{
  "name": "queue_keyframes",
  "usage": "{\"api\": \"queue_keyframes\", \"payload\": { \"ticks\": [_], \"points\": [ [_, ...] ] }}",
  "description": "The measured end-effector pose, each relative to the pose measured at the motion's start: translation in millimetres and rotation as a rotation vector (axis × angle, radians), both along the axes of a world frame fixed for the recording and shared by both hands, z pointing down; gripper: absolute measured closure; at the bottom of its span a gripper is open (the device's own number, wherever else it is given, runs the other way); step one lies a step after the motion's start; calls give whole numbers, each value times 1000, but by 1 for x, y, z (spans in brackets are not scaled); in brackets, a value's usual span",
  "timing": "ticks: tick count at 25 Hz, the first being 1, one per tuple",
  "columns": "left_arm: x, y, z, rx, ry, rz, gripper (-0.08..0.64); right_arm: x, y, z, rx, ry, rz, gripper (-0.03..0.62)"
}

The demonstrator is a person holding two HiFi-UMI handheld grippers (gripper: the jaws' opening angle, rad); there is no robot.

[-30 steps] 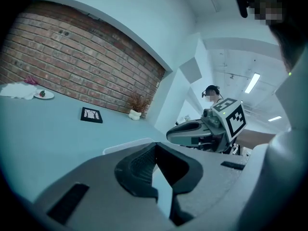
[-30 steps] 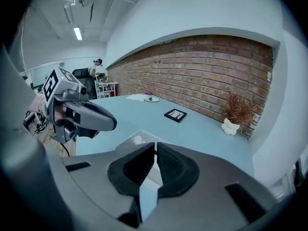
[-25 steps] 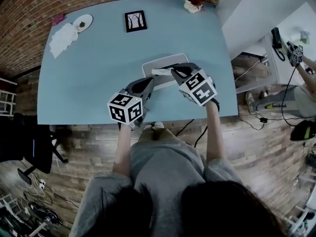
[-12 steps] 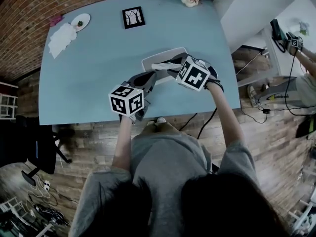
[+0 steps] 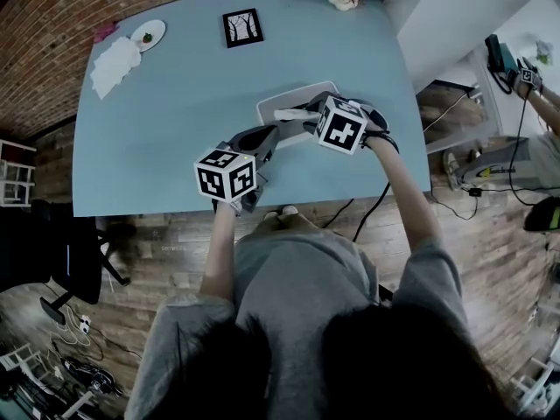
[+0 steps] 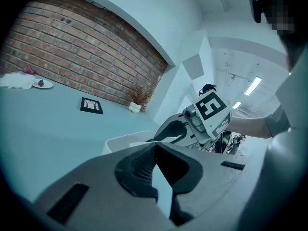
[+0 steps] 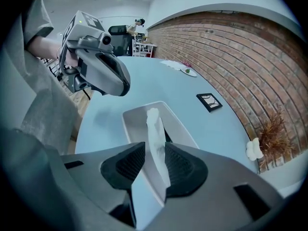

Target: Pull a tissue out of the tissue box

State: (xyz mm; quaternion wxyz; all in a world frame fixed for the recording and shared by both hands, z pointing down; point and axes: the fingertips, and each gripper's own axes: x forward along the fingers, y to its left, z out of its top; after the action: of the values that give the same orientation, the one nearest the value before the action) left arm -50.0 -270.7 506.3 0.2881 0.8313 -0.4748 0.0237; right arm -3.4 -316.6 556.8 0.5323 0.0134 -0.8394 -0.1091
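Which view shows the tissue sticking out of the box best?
The right gripper view: the tissue stands full-length from the tissue box, between the fingers of the right gripper, which have just been opening. The head view shows a small white tuft; the left gripper view only a sliver.

We get cool, even, rather dim light from ceiling strips [image 6: 252, 85], glowing at 2 o'clock in the left gripper view and at 11 o'clock in the right gripper view, so shadows on the table [image 5: 175, 121] are soft. All three pictures bulge like fisheyes, both gripper views darkening to black round the rim. The tissue [image 7: 156, 143] looks washed out, and our closest foreground blurs.
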Motion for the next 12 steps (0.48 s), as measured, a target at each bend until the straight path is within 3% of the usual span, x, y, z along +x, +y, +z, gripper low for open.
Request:
{"api": "queue_keyframes", "payload": {
  "ticks": [4, 7, 12],
  "points": [
    [-4, 2, 2, -6, -3, -10, 557, -3, -3, 2, 17, 4, 1, 481],
    [-7, 3, 3, -8, -6, -12, 557, -3, -8, 2, 55, 7, -5, 576],
    [-9, 3, 3, -10, -8, -12, 557, -3, -11, -1, 67, 10, -16, 588]
  ]
}}
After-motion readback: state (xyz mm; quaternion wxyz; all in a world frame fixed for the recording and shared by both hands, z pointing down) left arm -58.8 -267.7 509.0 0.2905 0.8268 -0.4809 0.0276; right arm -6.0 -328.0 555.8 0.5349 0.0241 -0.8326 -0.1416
